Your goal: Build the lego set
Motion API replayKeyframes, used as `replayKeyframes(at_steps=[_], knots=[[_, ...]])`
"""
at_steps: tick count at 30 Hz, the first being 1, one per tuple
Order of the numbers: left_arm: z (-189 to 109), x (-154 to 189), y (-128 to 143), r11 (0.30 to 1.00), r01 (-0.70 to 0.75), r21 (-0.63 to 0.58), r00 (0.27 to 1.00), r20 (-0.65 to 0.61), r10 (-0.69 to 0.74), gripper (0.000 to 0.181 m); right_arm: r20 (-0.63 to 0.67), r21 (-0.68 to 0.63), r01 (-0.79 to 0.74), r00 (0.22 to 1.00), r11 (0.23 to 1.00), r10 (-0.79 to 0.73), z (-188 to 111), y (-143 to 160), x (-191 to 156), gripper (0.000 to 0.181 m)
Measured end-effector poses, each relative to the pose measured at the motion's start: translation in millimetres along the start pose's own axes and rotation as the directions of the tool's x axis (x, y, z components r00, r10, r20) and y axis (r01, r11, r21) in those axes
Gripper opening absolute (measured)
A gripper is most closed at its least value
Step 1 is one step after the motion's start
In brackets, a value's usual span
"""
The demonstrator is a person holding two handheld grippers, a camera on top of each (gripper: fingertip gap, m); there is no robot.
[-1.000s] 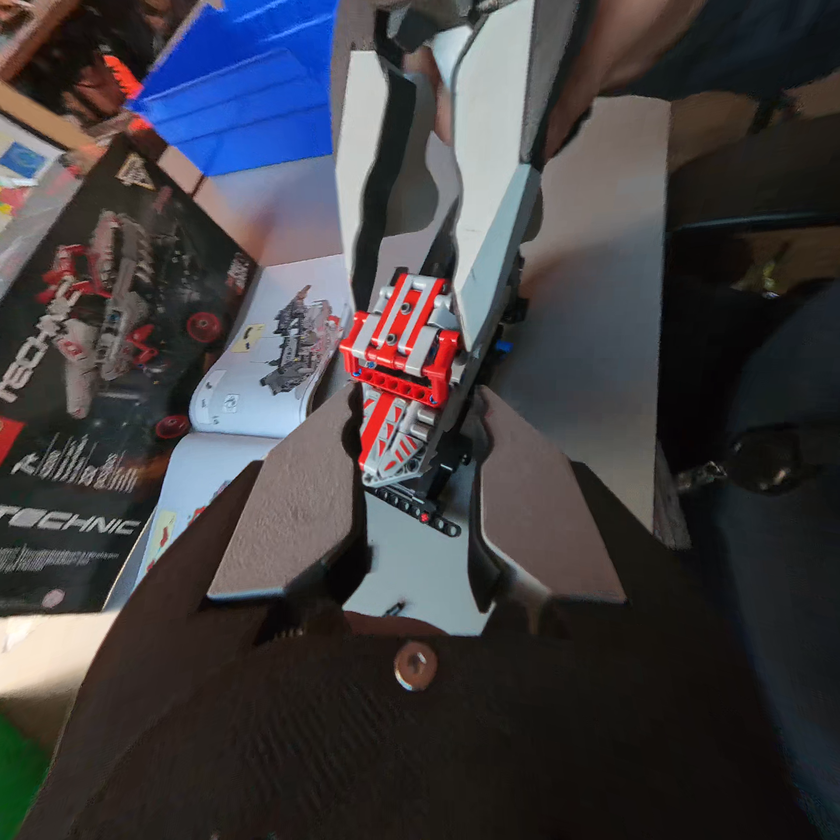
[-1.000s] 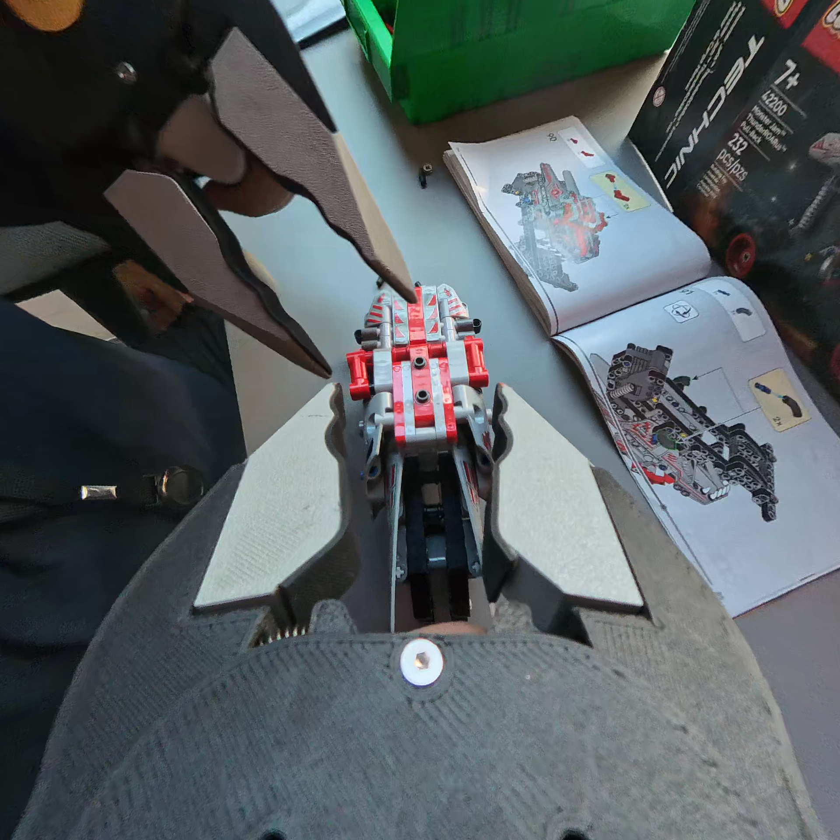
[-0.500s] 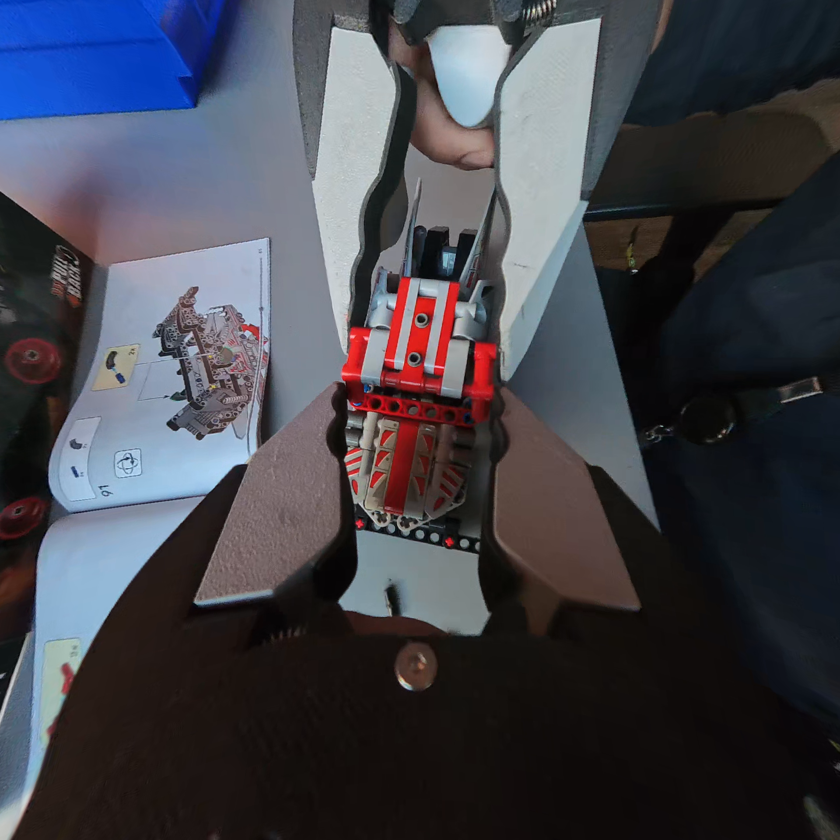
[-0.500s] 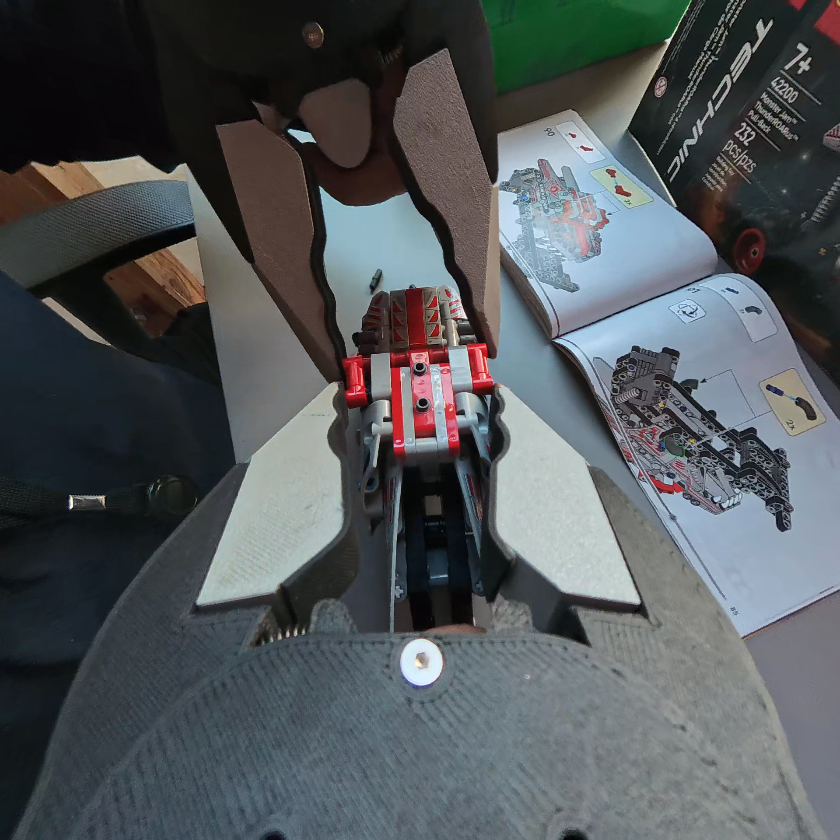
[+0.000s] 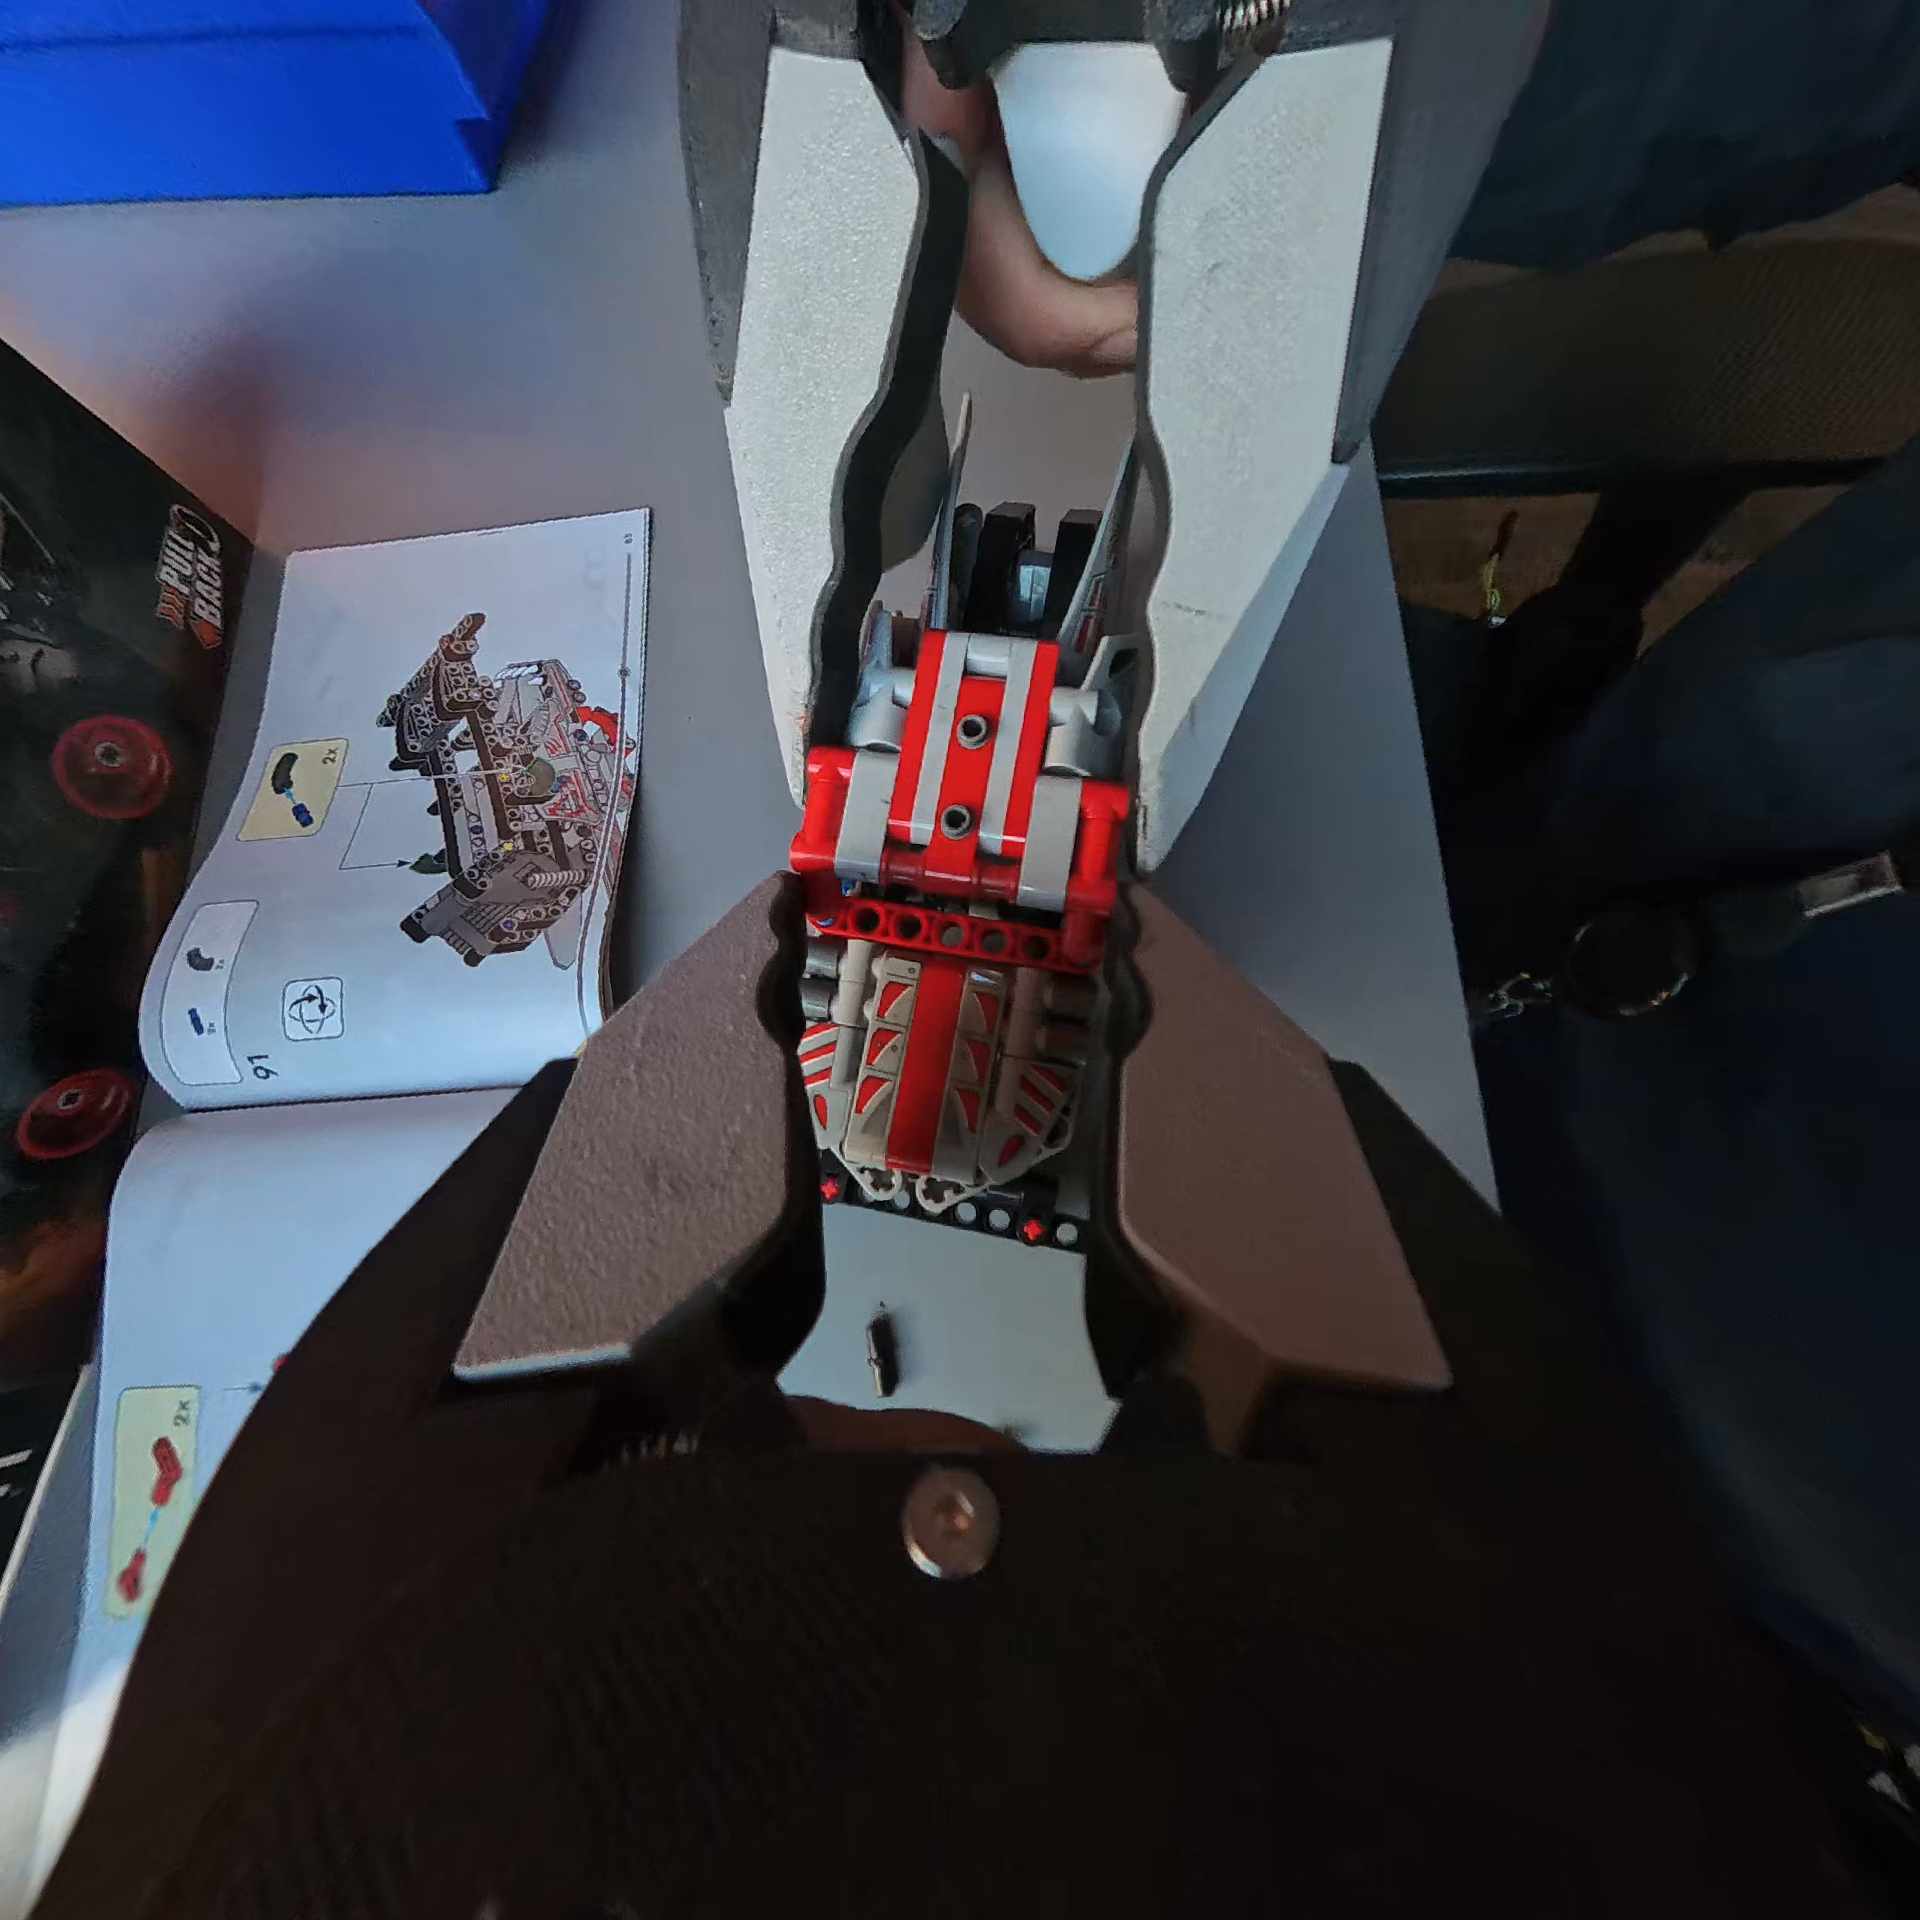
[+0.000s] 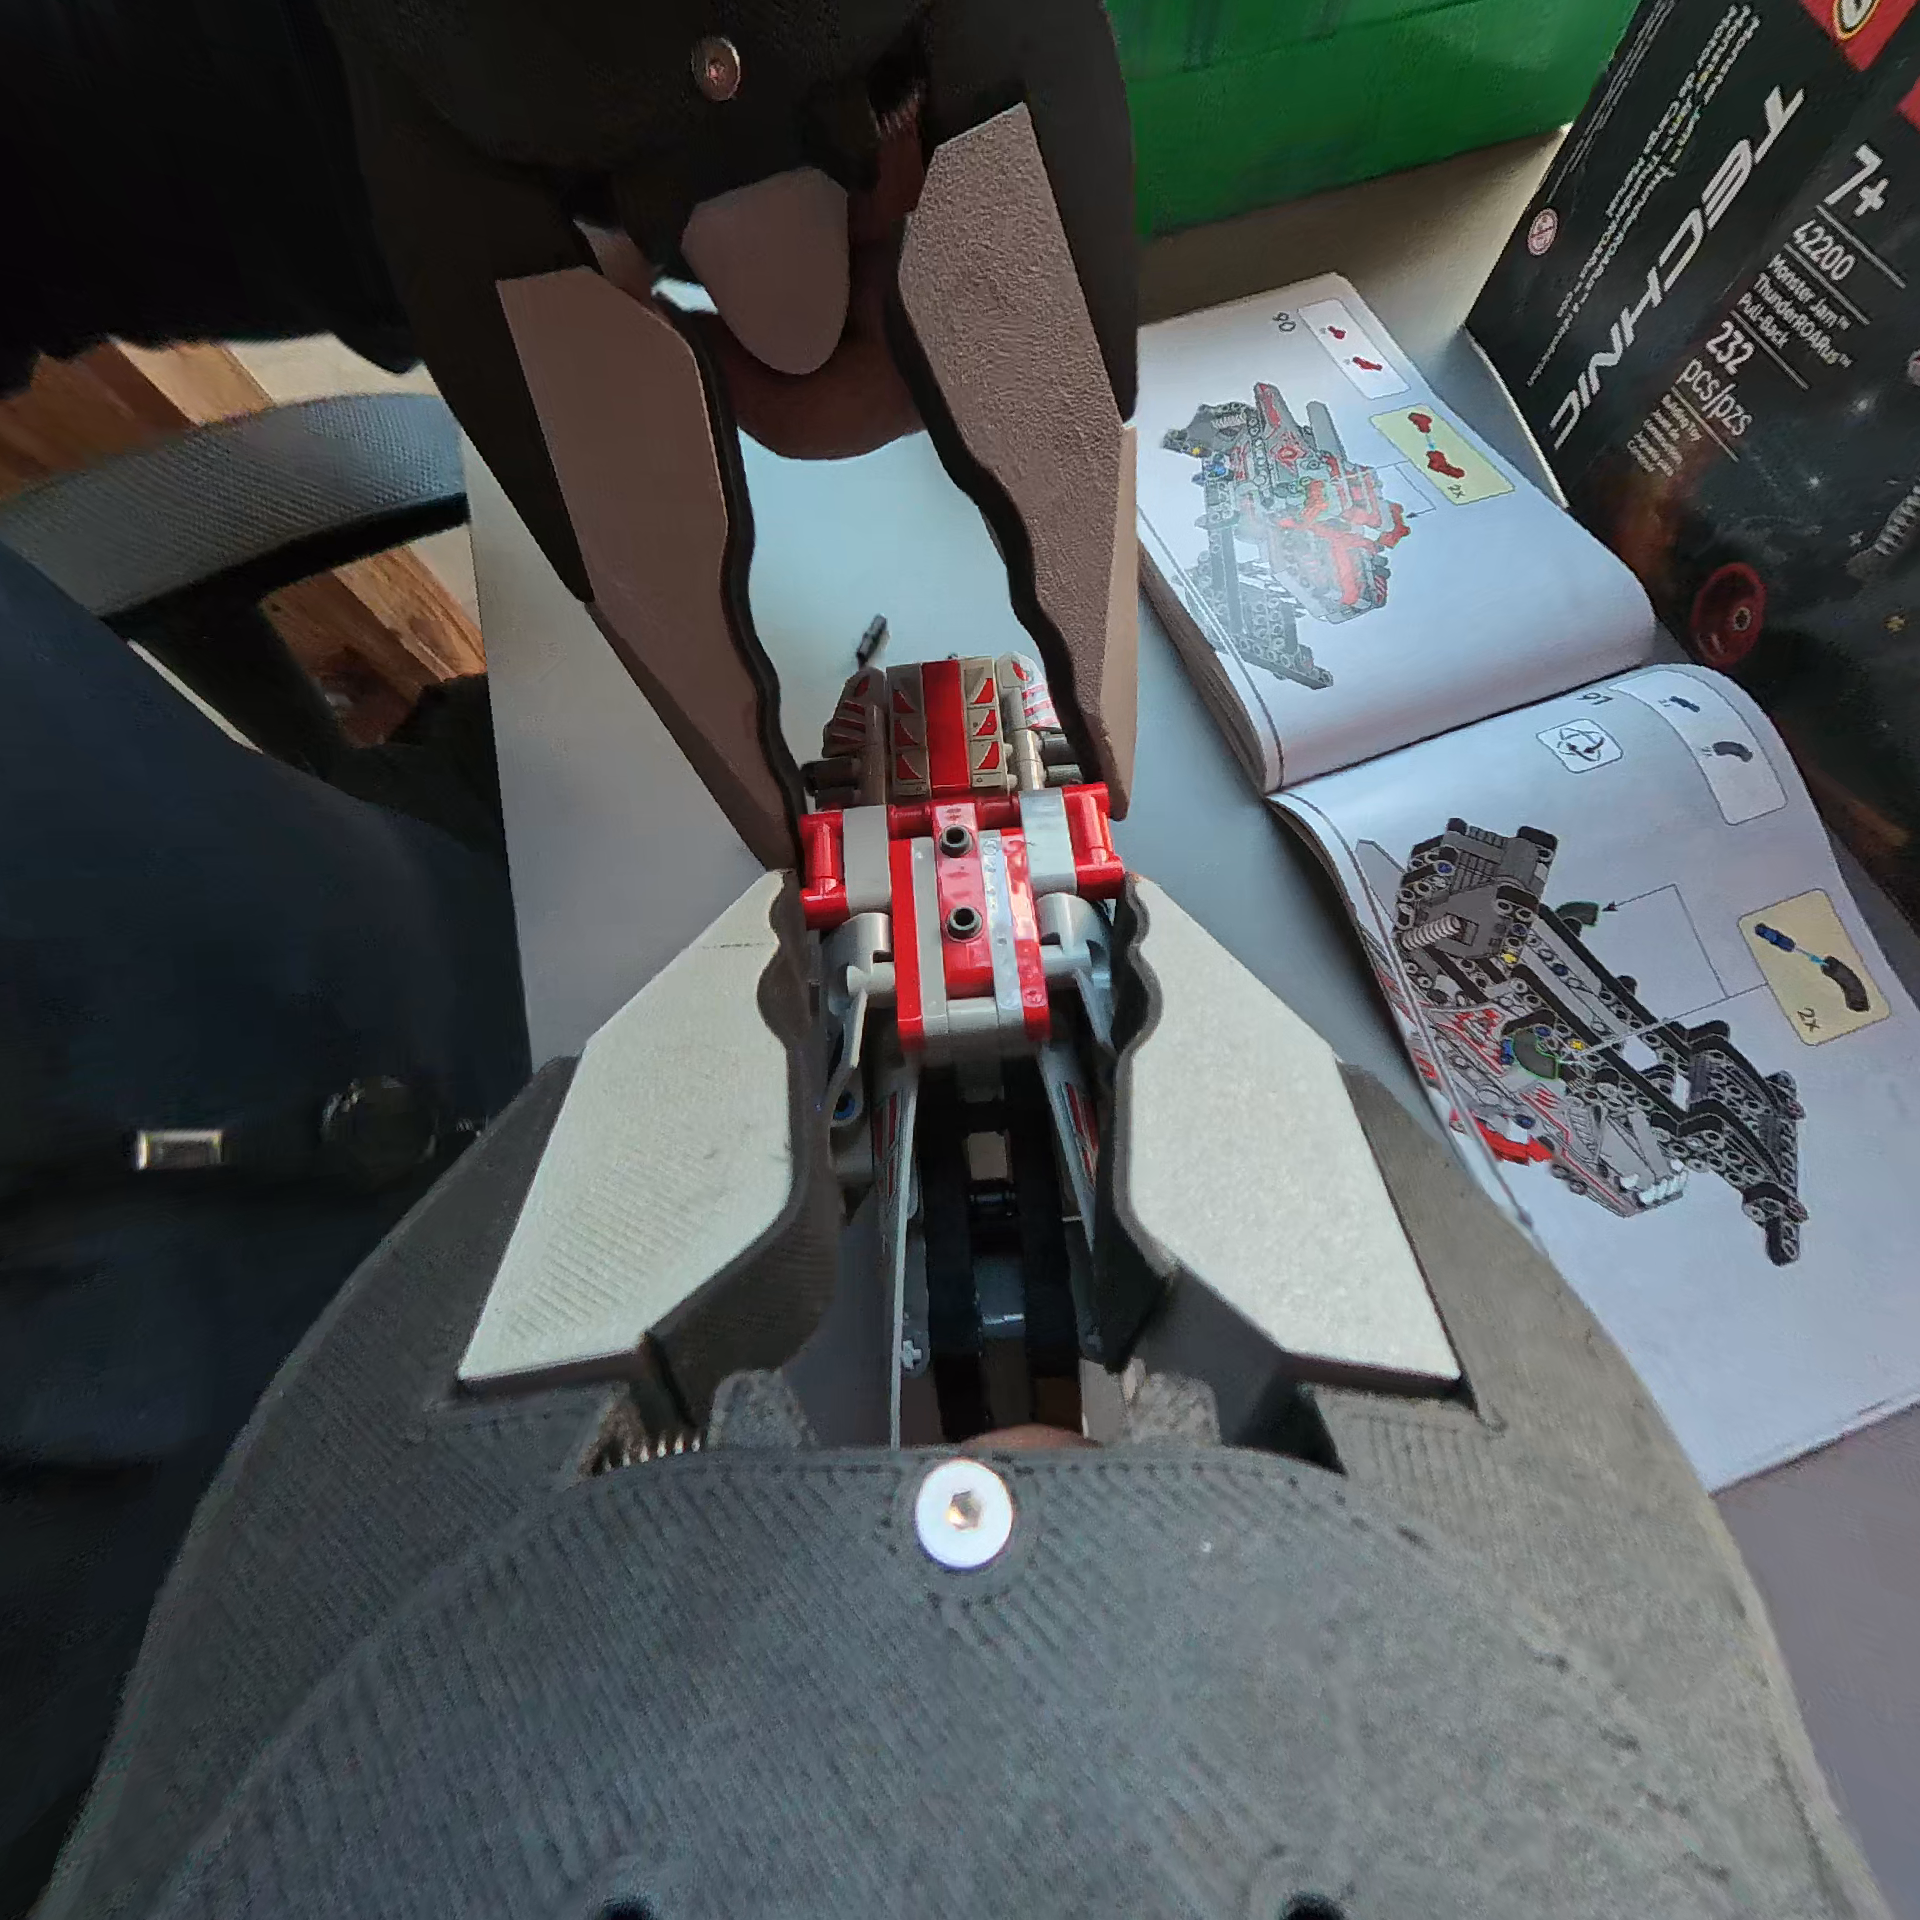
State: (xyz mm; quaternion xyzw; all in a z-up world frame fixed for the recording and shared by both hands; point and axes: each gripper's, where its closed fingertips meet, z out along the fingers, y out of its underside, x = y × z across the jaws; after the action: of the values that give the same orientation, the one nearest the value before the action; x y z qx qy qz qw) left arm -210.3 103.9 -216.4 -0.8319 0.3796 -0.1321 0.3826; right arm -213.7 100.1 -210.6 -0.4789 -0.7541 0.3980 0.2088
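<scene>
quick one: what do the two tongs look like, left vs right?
Left tongs: dark brown textured body, flat wedge fingers with wavy black inner edges, one silver screw. Right tongs: dark grey ribbed printed body, pale grey fingers of the same shape, silver hex screw.

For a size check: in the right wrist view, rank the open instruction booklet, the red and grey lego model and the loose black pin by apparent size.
1. Open instruction booklet, largest.
2. Red and grey lego model.
3. Loose black pin, smallest; it lies farther from the camera, which exaggerates this.
</scene>
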Motion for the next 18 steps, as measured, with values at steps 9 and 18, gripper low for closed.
replayKeyframes(at_steps=[9, 18], knots=[[-23, 1, -16, 0.986, 0.080, 0.149, 0.994, 0.064, -0.090, 0.070, -0.159, 0.016, 0.039, 0.987, 0.999, -0.036, -28, -2, 12, 0.076], [-69, 3, 0, 0.926, 0.174, 0.337, 0.940, 0.224, -0.258, 0.065, -0.321, 0.170, -0.001, 0.945, 0.985, 0.057, -90, 16, 15, 0.086]])
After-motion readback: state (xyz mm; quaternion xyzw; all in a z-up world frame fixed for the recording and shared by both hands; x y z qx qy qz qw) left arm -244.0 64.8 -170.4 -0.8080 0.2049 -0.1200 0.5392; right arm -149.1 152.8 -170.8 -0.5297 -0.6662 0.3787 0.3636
